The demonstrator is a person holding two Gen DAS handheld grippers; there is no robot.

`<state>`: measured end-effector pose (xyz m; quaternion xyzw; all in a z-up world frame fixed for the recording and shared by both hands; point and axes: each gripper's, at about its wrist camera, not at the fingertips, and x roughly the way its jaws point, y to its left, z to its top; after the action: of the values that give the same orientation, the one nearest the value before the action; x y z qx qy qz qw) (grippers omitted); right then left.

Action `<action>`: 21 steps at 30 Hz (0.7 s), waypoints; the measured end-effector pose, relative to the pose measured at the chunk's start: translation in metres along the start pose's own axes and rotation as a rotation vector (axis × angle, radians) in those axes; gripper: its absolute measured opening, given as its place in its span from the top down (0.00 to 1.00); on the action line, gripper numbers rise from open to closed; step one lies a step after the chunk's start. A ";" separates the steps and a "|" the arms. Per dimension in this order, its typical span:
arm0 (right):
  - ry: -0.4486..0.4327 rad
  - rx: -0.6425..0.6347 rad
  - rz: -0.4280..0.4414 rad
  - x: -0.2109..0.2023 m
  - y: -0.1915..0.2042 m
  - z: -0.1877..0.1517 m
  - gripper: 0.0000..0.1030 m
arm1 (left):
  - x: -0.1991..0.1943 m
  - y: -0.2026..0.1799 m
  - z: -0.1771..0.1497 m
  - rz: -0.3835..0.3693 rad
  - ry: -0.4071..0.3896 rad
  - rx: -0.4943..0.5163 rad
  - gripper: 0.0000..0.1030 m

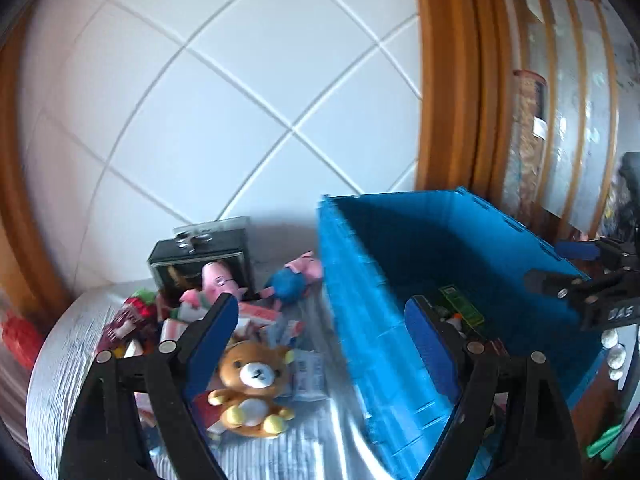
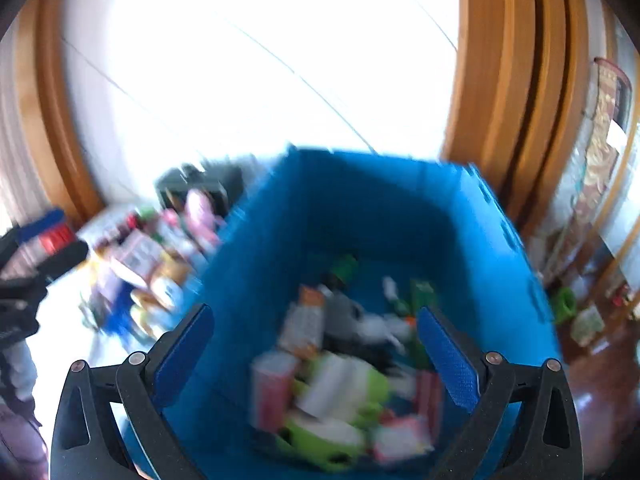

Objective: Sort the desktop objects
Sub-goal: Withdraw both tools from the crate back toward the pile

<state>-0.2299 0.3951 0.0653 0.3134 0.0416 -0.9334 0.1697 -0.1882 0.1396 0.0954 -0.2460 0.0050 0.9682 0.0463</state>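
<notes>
A: Left gripper: we see its jaws spread wide, nothing between them. It hangs above the table, one finger over the loose pile, the other over the near wall of the bin.

B: Agreed. Right gripper likewise, jaws apart and empty, and we look straight down into the bin from it. The view is badly blurred.

A: From the left wrist we also catch the right gripper at the far edge, over the bin's rim.

B: Task items. On the table, left of the bin: a bear seated just below the left finger, lying on flat packets.

A: Behind it, a pink pig leaning on a black box, and a blue plush touching the bin's outer wall. A red-and-green wrapper sits at the pile's left.

B: Inside the bin we make out a green box from the left wrist. From the right wrist, only smeared shapes: a lime-green thing, a pink pack, a grey-and-orange piece. We cannot tell what they are.

A: The bin stands on the table against the tiled wall.
</notes>
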 end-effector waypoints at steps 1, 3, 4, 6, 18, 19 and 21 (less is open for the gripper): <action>-0.034 0.004 0.017 -0.003 0.014 0.001 0.00 | -0.004 0.018 -0.006 0.019 -0.004 -0.022 0.17; -0.091 0.001 0.057 -0.009 0.038 0.002 0.00 | -0.011 0.057 -0.019 0.068 -0.010 -0.068 0.17; -0.128 0.005 0.078 -0.012 0.054 0.002 0.00 | -0.015 0.075 -0.026 0.093 -0.014 -0.092 0.17; -0.184 0.018 0.112 -0.016 0.078 0.000 0.00 | -0.021 0.114 -0.040 0.143 -0.006 -0.132 0.17; -0.095 -0.034 0.278 0.070 0.215 -0.042 0.00 | -0.024 0.304 -0.169 0.468 0.173 -0.242 0.17; -0.082 -0.028 0.276 0.077 0.221 -0.049 0.00 | -0.023 0.315 -0.181 0.479 0.190 -0.249 0.17; -0.046 -0.007 0.280 0.095 0.232 -0.063 0.00 | -0.018 0.336 -0.205 0.489 0.230 -0.267 0.17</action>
<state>-0.1851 0.1613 -0.0355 0.2941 -0.0030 -0.9074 0.3003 -0.1057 -0.2036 -0.0808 -0.3495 -0.0581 0.9084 -0.2219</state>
